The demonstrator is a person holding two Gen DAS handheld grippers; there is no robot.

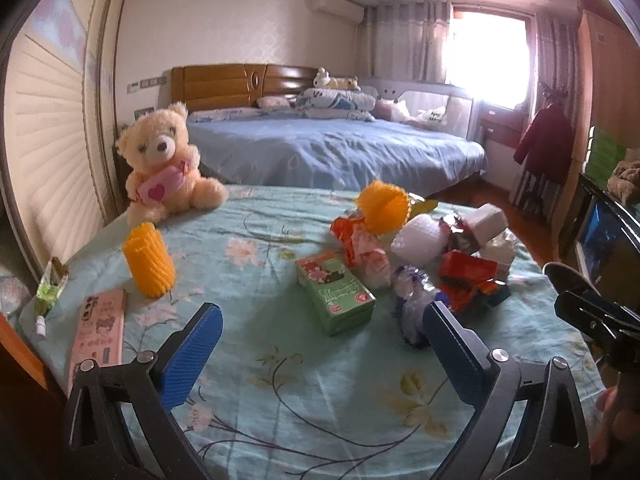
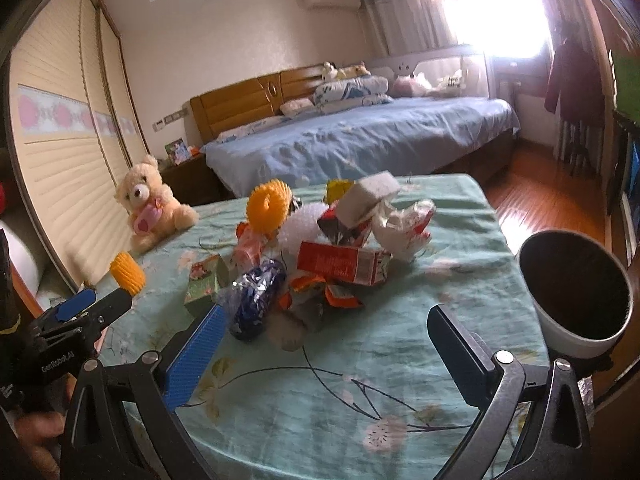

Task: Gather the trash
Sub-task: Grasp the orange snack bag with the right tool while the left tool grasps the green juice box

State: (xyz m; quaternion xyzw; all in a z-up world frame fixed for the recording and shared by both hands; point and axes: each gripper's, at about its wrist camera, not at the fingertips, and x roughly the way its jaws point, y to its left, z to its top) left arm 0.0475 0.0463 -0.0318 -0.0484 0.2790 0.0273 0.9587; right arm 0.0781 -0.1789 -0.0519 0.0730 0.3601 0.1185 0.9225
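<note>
Trash (image 2: 320,248) lies heaped on the floral green bedspread (image 2: 360,380), ahead of both grippers and untouched by either. The right gripper (image 2: 320,344) hovers low over the cloth with its 2 blue-padded fingers (image 2: 196,356) spread wide and nothing between them; the left gripper (image 1: 320,344) is likewise wide apart and holds nothing. Nearest the right gripper's left finger sits a crumpled blue foil wrapper (image 2: 256,296), touching orange snack wrappers (image 2: 320,296). Behind these lies a red carton (image 2: 344,266) on its side, then a white foam block (image 2: 372,194), a crumpled white bag (image 2: 404,224) and an orange foam fruit net (image 2: 267,205) at the back of the heap. A green box (image 1: 334,296) lies just left of the pile, directly ahead of the left gripper. A second orange foam net (image 1: 149,264) stands upright well apart on the left, near a pink card (image 1: 100,336) and a green sachet (image 1: 50,288) at the bed's edge. A teddy bear (image 1: 164,160) sits at the far left corner. At the right edge a white bin (image 2: 576,292) with a dark interior is tilted toward the camera; no contents show inside it.
</note>
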